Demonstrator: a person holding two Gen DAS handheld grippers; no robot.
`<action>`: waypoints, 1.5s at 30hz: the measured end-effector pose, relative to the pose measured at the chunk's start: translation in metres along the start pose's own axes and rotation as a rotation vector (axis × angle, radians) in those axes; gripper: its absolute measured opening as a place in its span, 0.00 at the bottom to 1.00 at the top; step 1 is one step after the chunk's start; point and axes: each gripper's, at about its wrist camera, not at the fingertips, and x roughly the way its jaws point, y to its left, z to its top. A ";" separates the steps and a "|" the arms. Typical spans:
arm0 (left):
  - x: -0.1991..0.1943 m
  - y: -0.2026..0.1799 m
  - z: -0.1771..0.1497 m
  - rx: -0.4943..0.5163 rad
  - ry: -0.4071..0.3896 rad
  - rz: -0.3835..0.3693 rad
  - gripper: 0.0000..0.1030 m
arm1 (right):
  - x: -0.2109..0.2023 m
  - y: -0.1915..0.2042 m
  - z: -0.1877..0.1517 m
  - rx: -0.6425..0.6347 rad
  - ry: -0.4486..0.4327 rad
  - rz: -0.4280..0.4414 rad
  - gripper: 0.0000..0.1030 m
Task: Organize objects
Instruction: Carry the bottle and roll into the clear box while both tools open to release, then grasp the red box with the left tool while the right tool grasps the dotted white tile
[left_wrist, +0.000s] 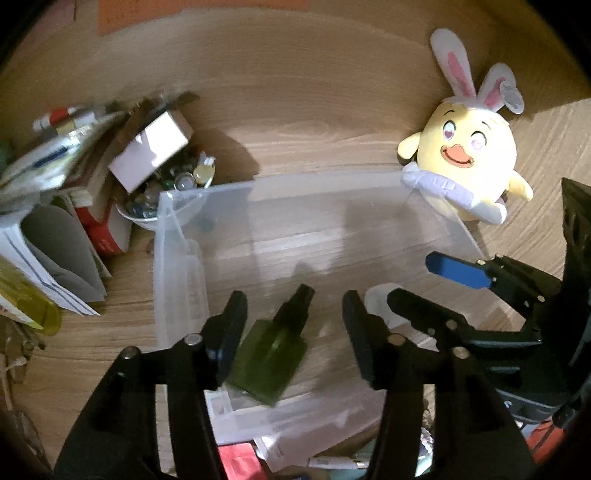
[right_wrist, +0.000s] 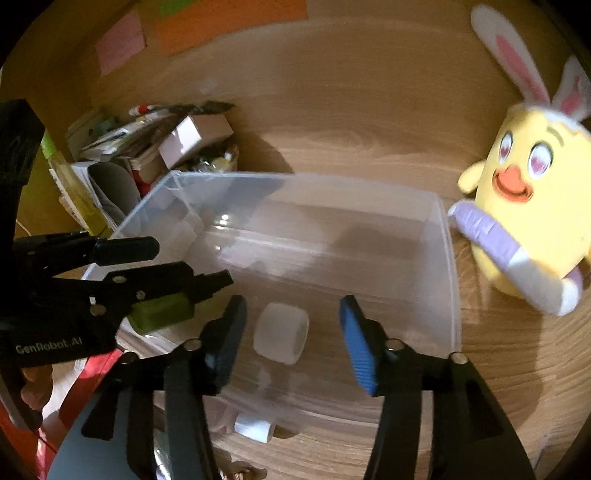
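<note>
A clear plastic bin (left_wrist: 325, 181) (right_wrist: 448, 258) stands on the wooden table. A green bottle (left_wrist: 273, 354) (right_wrist: 162, 312) with a dark cap lies inside at the bin's near left. My left gripper (left_wrist: 294, 297) (right_wrist: 192, 262) hangs over it, open; the bottle sits between the fingers with gaps on both sides. A small white frosted jar (right_wrist: 280, 332) (left_wrist: 376, 299) lies on the bin floor to its right. My right gripper (right_wrist: 292, 302) (left_wrist: 412, 277) is open around the jar, and its blue pads do not touch it.
A yellow plush chick with bunny ears (left_wrist: 469, 155) (right_wrist: 528, 206) leans by the bin's far right corner. Books, papers, a white box (left_wrist: 151, 151) and a bowl of small items (left_wrist: 147, 218) crowd the left. A small white item (right_wrist: 255, 428) lies outside the bin's near wall.
</note>
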 end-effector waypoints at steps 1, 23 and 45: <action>-0.004 -0.001 0.000 0.003 -0.008 0.002 0.54 | -0.006 0.002 0.000 -0.004 -0.016 -0.003 0.52; -0.105 0.019 -0.076 -0.007 -0.160 0.134 0.91 | -0.084 0.030 -0.036 -0.027 -0.155 0.000 0.81; -0.073 0.072 -0.160 -0.174 0.001 0.100 0.91 | -0.052 0.040 -0.087 0.015 -0.006 0.041 0.81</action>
